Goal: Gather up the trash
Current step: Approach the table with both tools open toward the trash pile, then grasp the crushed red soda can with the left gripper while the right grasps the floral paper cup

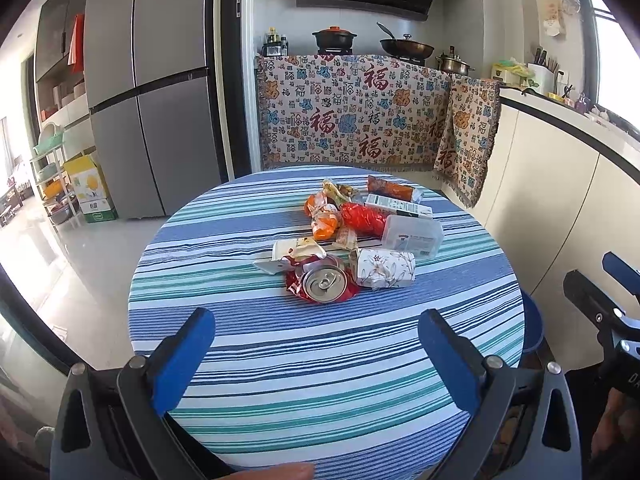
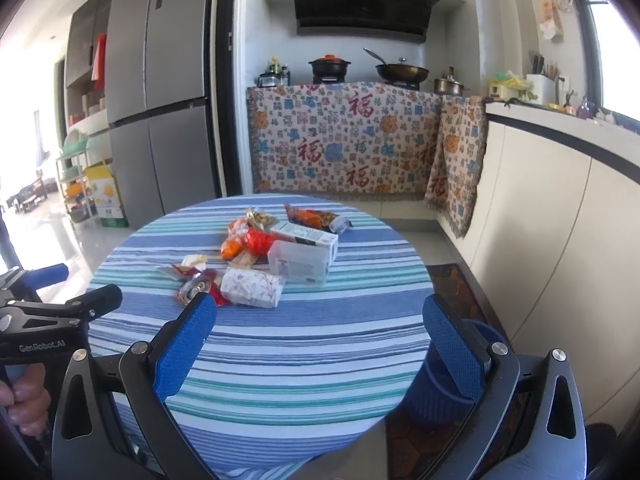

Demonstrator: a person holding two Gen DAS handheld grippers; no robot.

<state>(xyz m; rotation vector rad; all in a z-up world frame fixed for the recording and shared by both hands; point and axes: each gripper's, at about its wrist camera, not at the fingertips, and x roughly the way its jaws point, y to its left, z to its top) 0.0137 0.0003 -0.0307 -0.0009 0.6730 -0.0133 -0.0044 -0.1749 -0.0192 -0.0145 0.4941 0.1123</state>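
Striped tablecloth (image 1: 320, 360) carried the trash pile (image 1: 360, 232) at centre; both grippers, left (image 1: 316, 332) and right (image 2: 320, 320), gaped wide, empty. Right view alone read "GenRobot.AI" and showed a blue bin (image 2: 440, 392) beside the table.

Near half of counter (image 1: 320, 380) bare, open approach. Trash pile (image 1: 360, 232) crowds far centre. Bin (image 2: 448, 384) beside right edge.

1 can (image 1: 324, 283), 2 cartons (image 1: 400, 205), 2 grippers (image 1: 316, 340)
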